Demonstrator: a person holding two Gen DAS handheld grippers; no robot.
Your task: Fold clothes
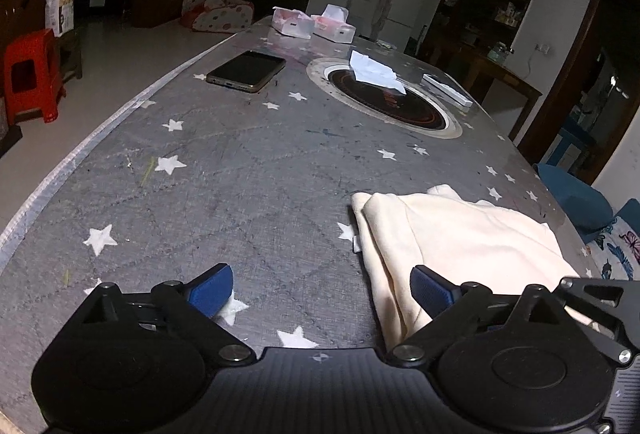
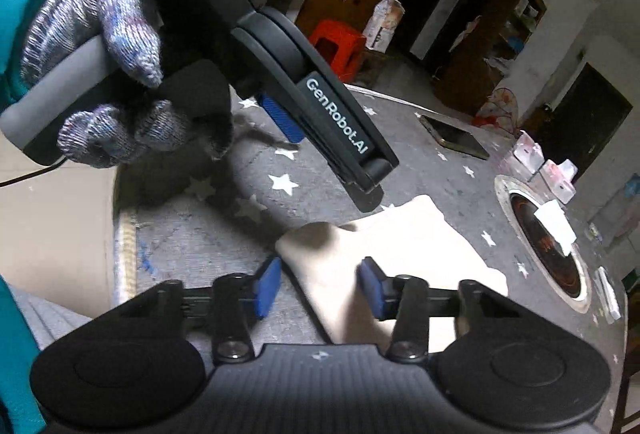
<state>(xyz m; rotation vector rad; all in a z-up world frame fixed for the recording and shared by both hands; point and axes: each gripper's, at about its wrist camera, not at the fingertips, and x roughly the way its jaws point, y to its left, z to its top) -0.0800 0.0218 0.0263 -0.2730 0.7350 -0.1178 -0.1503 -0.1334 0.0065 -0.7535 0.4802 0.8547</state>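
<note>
A cream garment (image 1: pixel 460 238) lies folded on the grey star-patterned table (image 1: pixel 224 194). My left gripper (image 1: pixel 322 292) is open and empty, its right finger over the garment's near left edge, its left finger over bare table. In the right wrist view the garment (image 2: pixel 400 246) lies just ahead of my right gripper (image 2: pixel 320 286), which is open with the garment's near corner between its blue pads. The left gripper's body (image 2: pixel 320 106), held by a gloved hand (image 2: pixel 104 74), hangs above the garment's far left side.
A phone (image 1: pixel 248 71) lies at the far left of the table. A round hotplate (image 1: pixel 384 96) with a crumpled tissue (image 1: pixel 374 71) sits at mid-table, tissue boxes (image 1: pixel 312 24) behind it. A red stool (image 1: pixel 30 74) stands on the floor left.
</note>
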